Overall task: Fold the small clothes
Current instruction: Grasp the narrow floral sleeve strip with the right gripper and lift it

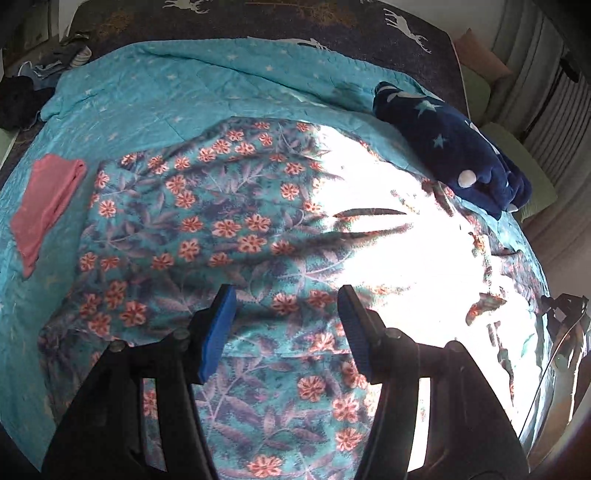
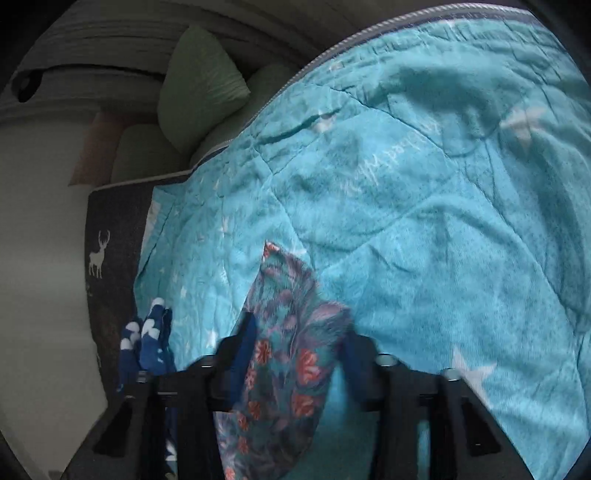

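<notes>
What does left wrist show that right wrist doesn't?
Left wrist only: the folded pink cloth, the floral garment spread flat, and the open left gripper above it.
Right wrist only: the right gripper with a bunch of the floral fabric between its fingers, and green pillows.
Both: teal star quilt, navy star plush item, deer-print dark sheet.

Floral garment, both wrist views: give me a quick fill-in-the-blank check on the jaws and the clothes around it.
1. The left gripper hovers over the floral garment with its jaws ____.
2. The folded pink cloth lies to the ____ of the garment in the left wrist view.
3. The right gripper has ____ fabric between its jaws.
4. The navy garment carries a pattern of ____.

Missing words: open; left; floral; stars
</notes>
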Demonstrator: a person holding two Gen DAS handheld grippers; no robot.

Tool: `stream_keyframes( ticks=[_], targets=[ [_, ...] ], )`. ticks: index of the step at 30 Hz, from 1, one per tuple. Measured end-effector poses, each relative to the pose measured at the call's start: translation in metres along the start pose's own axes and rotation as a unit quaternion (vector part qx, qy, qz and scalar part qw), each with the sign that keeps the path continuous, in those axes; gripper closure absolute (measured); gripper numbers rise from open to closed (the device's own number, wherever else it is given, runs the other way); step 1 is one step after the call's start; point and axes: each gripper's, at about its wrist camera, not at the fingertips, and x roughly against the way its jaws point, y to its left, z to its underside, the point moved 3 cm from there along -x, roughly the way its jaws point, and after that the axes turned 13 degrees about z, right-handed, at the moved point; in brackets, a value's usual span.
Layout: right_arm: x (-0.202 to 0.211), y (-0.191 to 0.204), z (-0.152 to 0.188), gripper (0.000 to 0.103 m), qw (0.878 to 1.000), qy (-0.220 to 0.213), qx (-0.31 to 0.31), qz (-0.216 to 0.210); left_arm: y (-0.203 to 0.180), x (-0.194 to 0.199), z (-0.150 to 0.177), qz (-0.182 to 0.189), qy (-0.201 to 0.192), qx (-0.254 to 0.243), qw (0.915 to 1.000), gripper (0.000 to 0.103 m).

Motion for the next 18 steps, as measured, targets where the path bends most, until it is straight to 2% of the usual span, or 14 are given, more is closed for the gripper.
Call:
stream_keyframes(
  ticks=[4, 8, 13, 16, 18],
  targets=[
    [0.03, 0.033, 0.002, 0.098, 0.996, -0.06, 0.057, -0.017, -0.001, -0.012, 0.0, 0.007, 0.01, 0.012, 0.9999, 0.045],
    [0.081, 0.078, -0.009, 0.098, 0.988, -0.1, 0.083, -0.084, -0.005, -0.017, 0.001, 0.013, 0.017, 0.015, 0.9996, 0.045],
    [0.155, 0.157, -0.004, 0.098, 0.961, -0.162, 0.161, -0.155, -0.011, -0.018, 0.003, 0.027, 0.015, 0.015, 0.9994, 0.044],
    [0.179, 0.199, 0.02, 0.098, 0.944, -0.181, 0.221, -0.168, -0.011, -0.027, 0.003, 0.031, 0.019, 0.022, 0.9991, 0.038],
    [0.184, 0.224, 0.043, 0.098, 0.933, -0.173, 0.261, -0.179, -0.014, -0.034, 0.004, 0.02, 0.017, 0.015, 0.9995, 0.038]
  ],
)
